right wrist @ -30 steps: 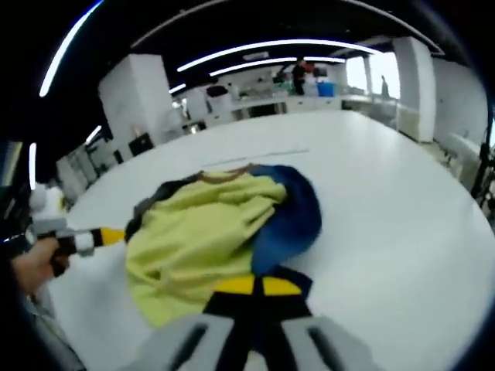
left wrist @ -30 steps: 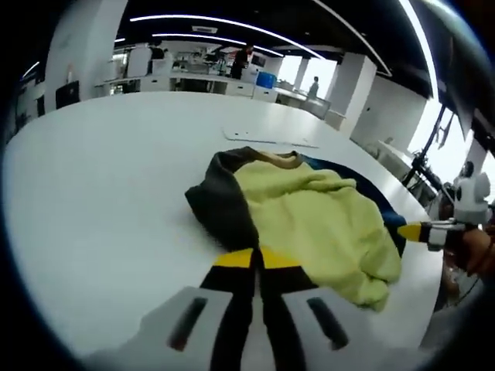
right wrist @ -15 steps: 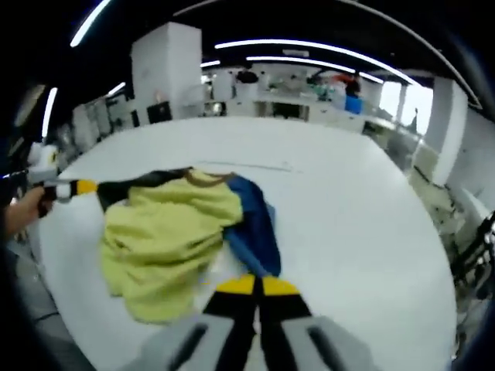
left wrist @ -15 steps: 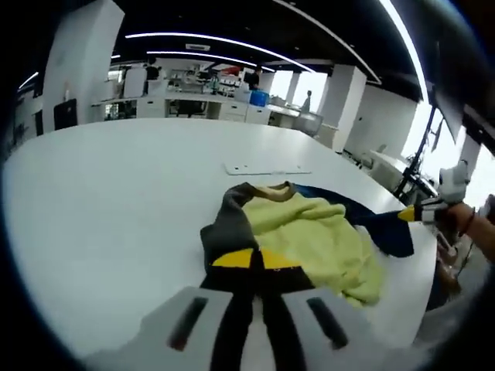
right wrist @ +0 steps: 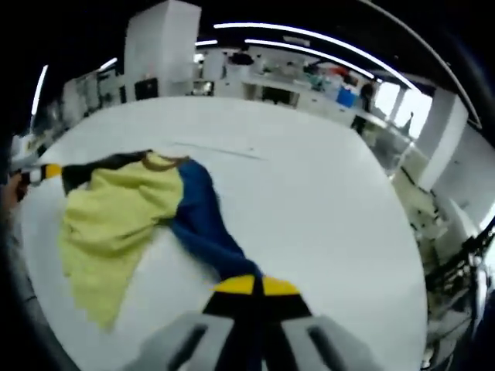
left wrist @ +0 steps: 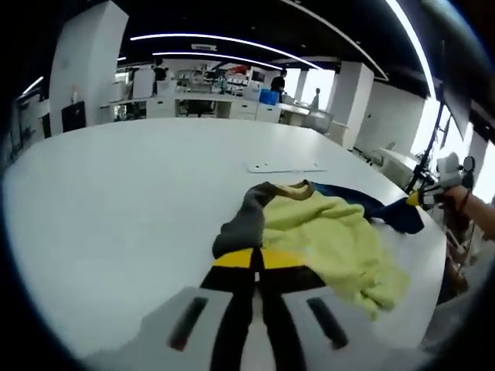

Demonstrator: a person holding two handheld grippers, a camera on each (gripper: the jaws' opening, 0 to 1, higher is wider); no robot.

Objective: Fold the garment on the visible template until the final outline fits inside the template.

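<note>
The garment (left wrist: 325,236) has a yellow-green body, a dark grey sleeve (left wrist: 240,224) and a blue sleeve (left wrist: 371,209). It lies rumpled on the white table (left wrist: 116,185). My left gripper (left wrist: 256,259) is shut on the grey sleeve's end. My right gripper (right wrist: 256,286) is shut on the blue sleeve (right wrist: 205,232), which stretches back to the yellow body (right wrist: 108,220). The right gripper (left wrist: 415,199) enters the left gripper view from the right; the left gripper (right wrist: 48,171) shows at the left of the right gripper view. The flat template (left wrist: 282,166) lies just beyond the collar.
The table's edge (left wrist: 433,270) curves close by the garment's near side, with a person's hand (left wrist: 476,212) beyond it. Wide bare tabletop (right wrist: 325,193) lies past the garment. Desks, white pillars (right wrist: 158,46) and people stand far behind.
Both grippers have drawn apart with the sleeves in them. The grey and blue sleeves now stretch outward, and the yellow body is spread wider and flatter.
</note>
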